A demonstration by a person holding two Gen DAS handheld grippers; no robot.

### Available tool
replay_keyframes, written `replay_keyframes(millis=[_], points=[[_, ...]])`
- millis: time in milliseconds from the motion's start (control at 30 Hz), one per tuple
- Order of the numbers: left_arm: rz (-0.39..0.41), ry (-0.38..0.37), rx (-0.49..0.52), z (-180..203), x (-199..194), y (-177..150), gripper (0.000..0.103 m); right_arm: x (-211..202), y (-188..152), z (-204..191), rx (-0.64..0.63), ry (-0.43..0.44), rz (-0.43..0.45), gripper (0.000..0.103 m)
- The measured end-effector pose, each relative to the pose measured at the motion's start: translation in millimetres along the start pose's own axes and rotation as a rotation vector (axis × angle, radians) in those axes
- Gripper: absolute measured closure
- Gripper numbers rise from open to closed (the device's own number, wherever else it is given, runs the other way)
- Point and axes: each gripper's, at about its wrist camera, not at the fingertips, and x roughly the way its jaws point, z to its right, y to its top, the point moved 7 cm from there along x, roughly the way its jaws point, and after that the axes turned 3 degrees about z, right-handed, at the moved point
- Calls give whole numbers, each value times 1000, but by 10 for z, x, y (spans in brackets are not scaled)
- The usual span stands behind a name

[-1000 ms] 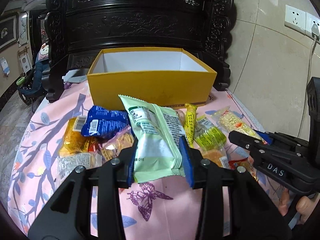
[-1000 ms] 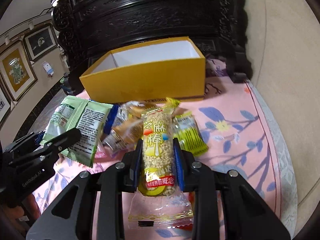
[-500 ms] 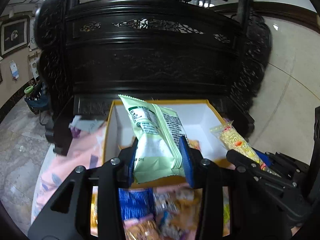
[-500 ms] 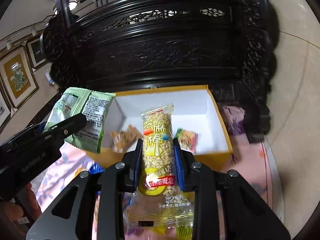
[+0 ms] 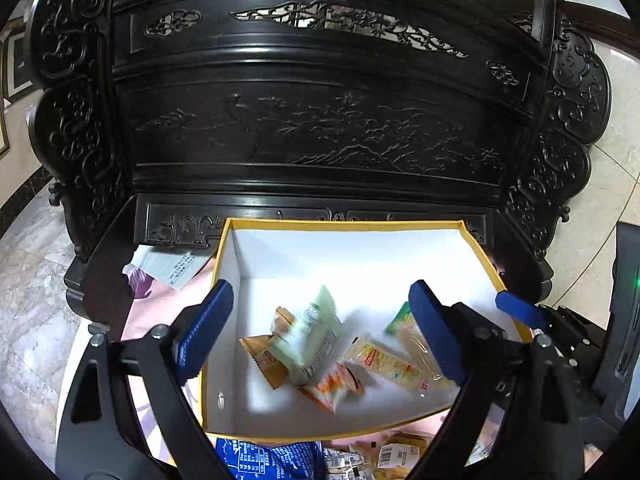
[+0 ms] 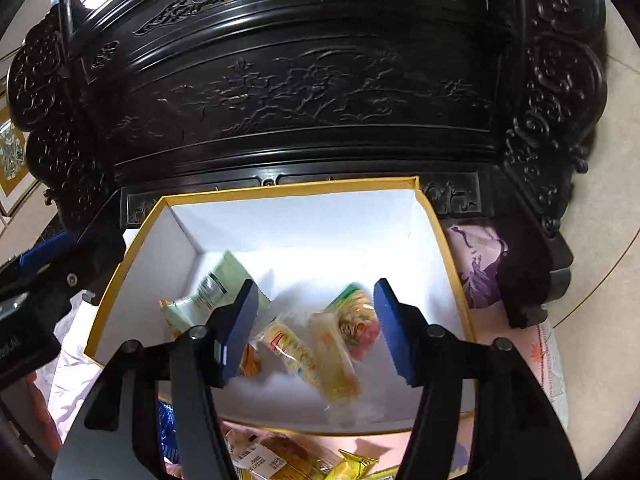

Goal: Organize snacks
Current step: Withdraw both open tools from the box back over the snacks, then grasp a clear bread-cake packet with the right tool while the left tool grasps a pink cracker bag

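Note:
A yellow box with a white inside (image 5: 344, 225) (image 6: 292, 190) lies below both grippers. My left gripper (image 5: 320, 332) is open and empty above it. A light green snack bag (image 5: 316, 330) (image 6: 212, 292) lies blurred inside the box among several small packets. My right gripper (image 6: 314, 328) is open and empty above the box. A yellow sesame bar in clear wrap (image 6: 336, 356) (image 5: 390, 364) lies blurred on the box floor below it. The right gripper also shows at the right edge of the left wrist view (image 5: 520, 308).
A dark carved wooden cabinet (image 5: 320, 120) stands right behind the box. More snack packets lie on the pink flowered cloth in front of the box, among them a blue bag (image 5: 264, 458) and yellow packets (image 6: 352, 464). A white paper (image 5: 168, 268) lies left of the box.
Both grippers have opened over the box. The green bag has dropped from the left and the sesame bar from the right into the box.

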Motion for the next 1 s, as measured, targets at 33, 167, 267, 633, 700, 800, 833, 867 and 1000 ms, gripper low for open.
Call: replay_keyframes(millis=[33,167,267,633,700,800,833,867,1000], points=[[-5,-2,-2,-9,4,-19,12,10,-4,-4,2,4,-1,42],[-11,-22,0,-5,-104,-107,12,-29,-45,-25,2,13,-8,42],[-1,-33,25,16,-322,-190,12,-205,-78,-48,4,27,2,42],[-60,-60,121,33,-1281,-1517,7,-1312,-1132,-113,-87,72,3,39],[-87,-45,117,27,-1323,-1861,7,-1373,-1585,-67,-66,72,-44,39],[-104,-18,96,-19,-1301,-2186,7,-1375,-2038,-41,-42,61,-90,39],[-122,-14,89,-23,-1274,-2273,7,-1355,-2197,-33,-37,57,-111,39],[-142,-16,80,-25,-1240,-2337,7,-1323,-2282,-24,-32,52,-128,39],[-184,-7,65,-11,-1115,-2483,7,-1264,-2516,34,6,32,-168,39]])
